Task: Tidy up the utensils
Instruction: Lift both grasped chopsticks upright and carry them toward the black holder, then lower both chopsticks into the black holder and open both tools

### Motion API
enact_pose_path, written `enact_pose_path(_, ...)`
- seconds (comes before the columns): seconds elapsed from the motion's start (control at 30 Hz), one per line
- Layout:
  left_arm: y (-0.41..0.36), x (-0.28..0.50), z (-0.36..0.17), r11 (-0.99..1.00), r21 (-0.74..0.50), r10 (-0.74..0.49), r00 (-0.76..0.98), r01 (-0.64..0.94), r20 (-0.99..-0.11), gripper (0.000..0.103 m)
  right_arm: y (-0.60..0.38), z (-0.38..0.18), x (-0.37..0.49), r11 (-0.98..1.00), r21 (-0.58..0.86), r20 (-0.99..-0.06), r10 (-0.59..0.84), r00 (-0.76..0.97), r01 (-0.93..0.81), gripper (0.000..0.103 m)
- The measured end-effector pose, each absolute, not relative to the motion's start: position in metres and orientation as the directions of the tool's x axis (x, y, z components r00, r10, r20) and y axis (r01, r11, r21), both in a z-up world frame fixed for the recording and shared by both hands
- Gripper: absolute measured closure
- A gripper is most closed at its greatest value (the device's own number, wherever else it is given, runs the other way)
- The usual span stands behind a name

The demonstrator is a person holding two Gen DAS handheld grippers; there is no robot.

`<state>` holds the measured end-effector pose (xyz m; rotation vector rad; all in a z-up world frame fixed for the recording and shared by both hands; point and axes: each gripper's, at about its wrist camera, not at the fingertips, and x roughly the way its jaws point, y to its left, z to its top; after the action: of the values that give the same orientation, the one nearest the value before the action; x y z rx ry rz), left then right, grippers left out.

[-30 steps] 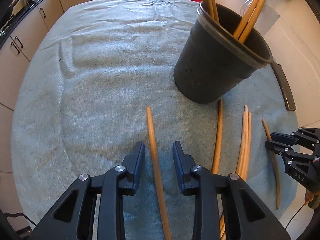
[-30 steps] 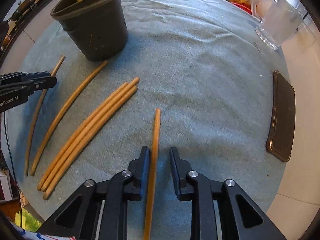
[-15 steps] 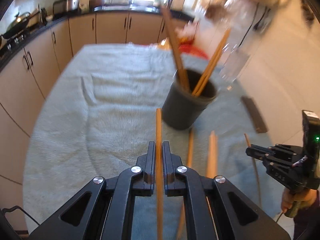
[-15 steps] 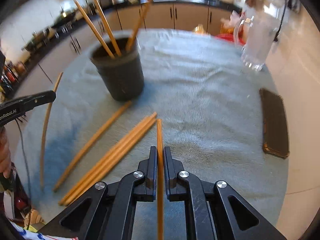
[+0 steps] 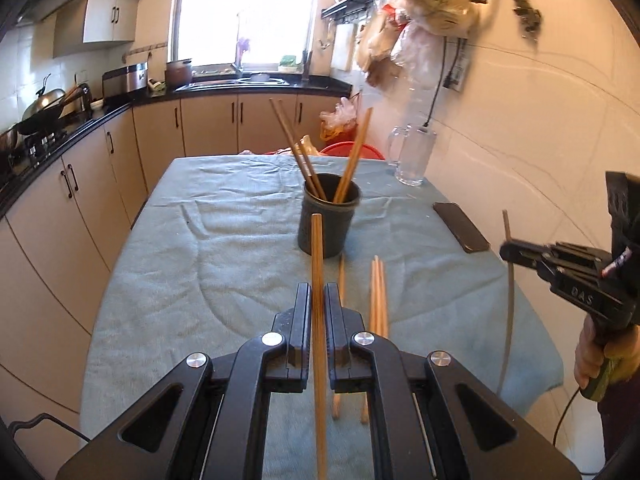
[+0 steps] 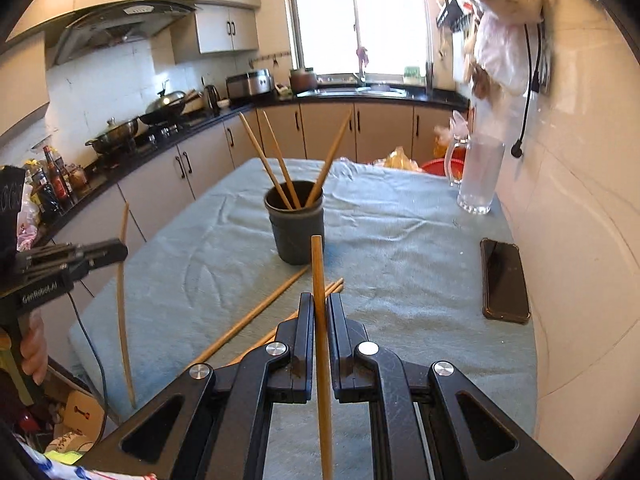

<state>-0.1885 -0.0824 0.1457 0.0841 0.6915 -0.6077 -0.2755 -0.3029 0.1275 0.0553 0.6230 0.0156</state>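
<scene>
My left gripper (image 5: 317, 292) is shut on a wooden chopstick (image 5: 317, 256), held above the table and pointing toward the dark utensil cup (image 5: 328, 222). My right gripper (image 6: 319, 302) is shut on another wooden chopstick (image 6: 318, 268), also raised and pointing at the cup (image 6: 296, 228). The cup stands upright mid-table with three chopsticks (image 6: 280, 164) leaning in it. Several loose chopsticks (image 5: 377, 292) lie on the cloth in front of the cup. Each gripper shows in the other's view, the right (image 5: 506, 250) and the left (image 6: 120, 250), each with its chopstick.
A blue-green cloth covers the table (image 5: 224, 248). A black phone (image 6: 505, 280) lies near the right edge. A clear glass pitcher (image 6: 478, 176) stands at the far right by the white wall. Kitchen cabinets (image 5: 72, 200) run along the left.
Both grippers closed on a chopstick each and lifted it off the cloth. Both have risen and tilted up, so the views now look across the table at the cup.
</scene>
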Motion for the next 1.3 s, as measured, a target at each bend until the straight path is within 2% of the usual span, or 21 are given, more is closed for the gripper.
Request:
enact_pose_path(0.23,-0.066,-0.207,0.161,0.816,-0.191,-0.543,0.613,0.545,-0.573,0.097,-0.296,0.14,-0.296,0.997,0.077,-0.534,0.055,0.844,-0.017,0.096)
enact_pose_path(0.63,-0.064,-0.209,0.182,0.816,-0.209,-0.562,0.656,0.539,-0.503,0.097,-0.291,0.153,-0.296,0.995,0.089,-0.485,0.074,0.872,-0.035,0.096)
enact_pose_path(1.07,-0.072,-0.164,0.22,0.824,-0.23,-0.562,0.698,0.517,-0.443,0.097,-0.306,0.18,-0.266,0.994,0.112,-0.428,0.063,0.901,-0.016,0.096)
enact_pose_path(1.3,-0.091,-0.121,0.256,0.832,-0.229,-0.554,0.735,0.505,-0.391,0.097,-0.309,0.232,-0.233,0.994,0.109,-0.35,0.062,0.935,-0.025,0.096)
